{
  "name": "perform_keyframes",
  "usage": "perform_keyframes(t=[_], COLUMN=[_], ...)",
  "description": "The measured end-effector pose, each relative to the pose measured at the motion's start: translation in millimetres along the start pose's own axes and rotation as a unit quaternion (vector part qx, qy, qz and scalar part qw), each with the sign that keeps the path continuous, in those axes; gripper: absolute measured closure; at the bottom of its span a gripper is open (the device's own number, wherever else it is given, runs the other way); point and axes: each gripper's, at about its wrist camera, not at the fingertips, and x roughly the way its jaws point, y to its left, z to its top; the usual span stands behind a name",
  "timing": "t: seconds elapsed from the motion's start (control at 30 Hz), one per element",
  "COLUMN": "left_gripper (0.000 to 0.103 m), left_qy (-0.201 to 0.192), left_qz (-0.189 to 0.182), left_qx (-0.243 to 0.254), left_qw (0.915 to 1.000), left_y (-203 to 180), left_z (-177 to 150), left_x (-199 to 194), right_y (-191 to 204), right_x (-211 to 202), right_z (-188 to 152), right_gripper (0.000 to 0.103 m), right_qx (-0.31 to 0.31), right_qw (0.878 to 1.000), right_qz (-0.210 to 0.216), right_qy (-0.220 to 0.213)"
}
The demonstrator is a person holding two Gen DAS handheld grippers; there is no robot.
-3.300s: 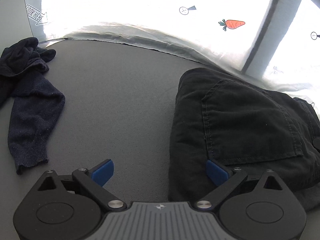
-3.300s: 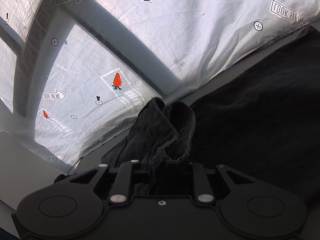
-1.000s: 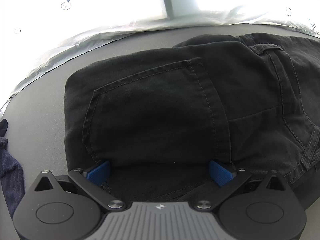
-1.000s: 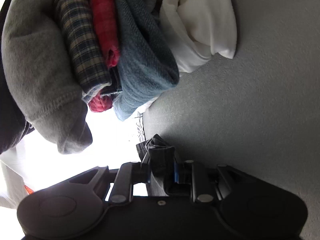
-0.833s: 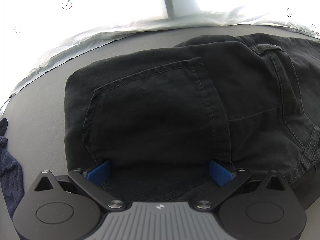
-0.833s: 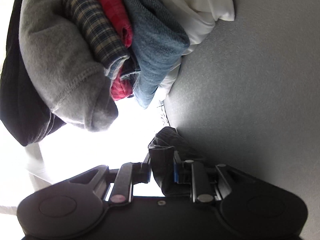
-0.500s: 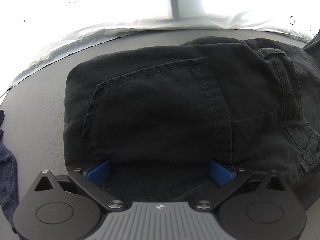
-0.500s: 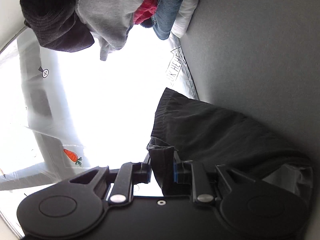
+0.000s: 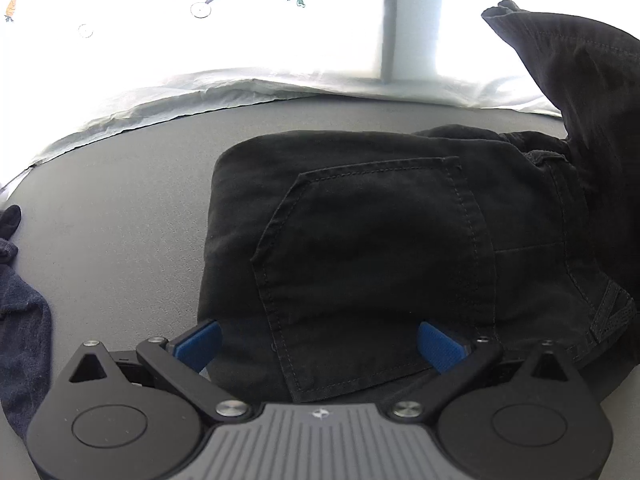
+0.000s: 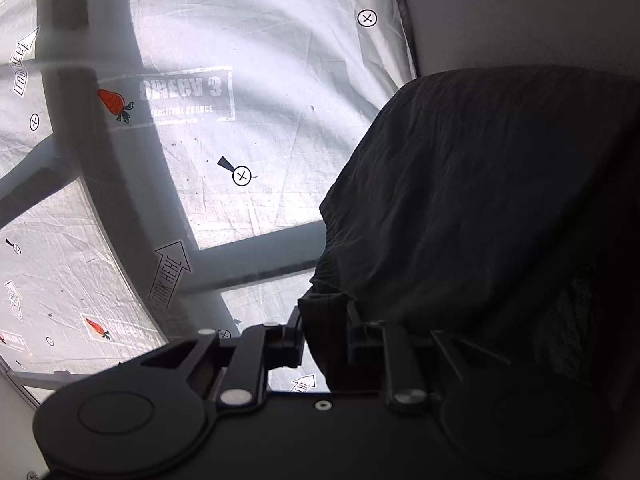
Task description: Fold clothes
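Right wrist view: right gripper (image 10: 326, 334) clamps the black trousers' (image 9: 384, 248) hem, lifting it for folding; left gripper (image 9: 319, 340) gapes above them.

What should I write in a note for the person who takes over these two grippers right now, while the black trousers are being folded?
Left gripper: open, its blue fingers on either side of the back-pocket part of the black trousers, which lies on the grey table.
Right gripper: shut on a bunched edge of the same trousers, holding that part lifted in the air.
Done: the seat part lies flat.
Left: probably lay the lifted part over the flat part, then release. A dark blue garment waits at the left edge, not yet folded.
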Motion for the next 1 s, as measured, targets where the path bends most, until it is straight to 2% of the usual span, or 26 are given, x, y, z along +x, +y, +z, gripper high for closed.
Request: perform_keyframes(t=[0.17,0.33,0.53,0.63,0.7,0.77,0.9,1.0], left_gripper=[0.0,0.0,0.0,0.0,0.0,0.0,0.0,0.0], left_qy=[-0.035,-0.045,-0.03,-0.02,-0.017,-0.019,-0.037,-0.049], left_qz=[0.002,0.007,0.004,-0.005,-0.01,-0.016,-0.024,-0.026], left_qx=[-0.034,-0.063,-0.07,-0.082,-0.092,-0.099,-0.106,-0.107], left_qw=[0.9988,0.9969,0.9971,0.9964,0.9956,0.9948,0.9934,0.9927], left_y=[59.1,103.6,132.0,142.0,147.5,149.5,148.8,145.7], left_z=[-4.7,-19.3,-33.6,-45.9,-51.9,-54.1,-54.1,-55.1], left_x=[-31.2,-46.7,-35.0,-25.8,-24.8,-27.3,-39.5,-49.2], right_y=[-9.5,-25.3,-57.5,-82.1,-90.5,-87.1,-79.4,-79.7], right_x=[30.8,40.7,40.2,29.4,26.8,27.6,27.5,24.9], right_z=[-42.0,-92.4,-141.7,-146.1,-144.3,-145.4,-147.1,-146.3], right_gripper=[0.083,0.083,0.084,0.083,0.083,0.083,0.077,0.056], right_qx=[-0.004,-0.011,-0.059,-0.044,-0.036,-0.059,-0.074,-0.06], right_qw=[0.999,0.996,0.984,0.98,0.978,0.974,0.969,0.966], right_qz=[-0.004,-0.021,-0.095,-0.147,-0.167,-0.18,-0.192,-0.196], right_qy=[0.042,0.088,0.139,0.128,0.122,0.125,0.137,0.156])
